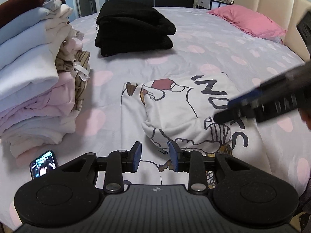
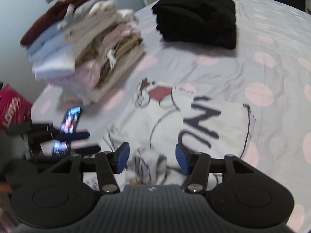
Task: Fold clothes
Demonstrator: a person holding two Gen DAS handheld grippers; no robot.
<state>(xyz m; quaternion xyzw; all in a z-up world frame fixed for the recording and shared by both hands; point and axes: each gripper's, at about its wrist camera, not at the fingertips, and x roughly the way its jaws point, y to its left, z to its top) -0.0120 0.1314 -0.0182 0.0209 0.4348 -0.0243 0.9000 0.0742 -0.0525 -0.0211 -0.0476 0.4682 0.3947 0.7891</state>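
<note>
**White printed shirt half-folded on the bed, both grippers released**

A white shirt point(image 1: 186, 108) with a cartoon print and dark lettering lies on the bed point(image 1: 213, 44), which wears a grey cover with pale pink dots. One part of the shirt is folded over onto the rest, leaving a rounded, raised edge toward the left wrist camera.

The left gripper point(image 1: 155, 158) hangs low over the near edge of the shirt. Its blue pads stand apart and nothing is pinched between them; the fabric lies below the gap.

The right gripper point(image 2: 152, 158) is over a bunched bit of the shirt point(image 2: 175, 128). Its jaws stand wide and press on nothing. In the left wrist view it comes in from the right as a blurred dark bar point(image 1: 258, 106), its tip just above the print.

To the left of the shirt stands a tall stack point(image 1: 33, 73) of folded clothes in white, pale blue, pink, tan and dark red. Farther back lies a folded black pile point(image 1: 134, 31), well apart from the shirt. A pink pillow point(image 1: 250, 22) rests by the cream headboard point(image 1: 272, 5). A phone point(image 1: 43, 165) with a lit screen lies on the bed near the stack's foot.
</note>
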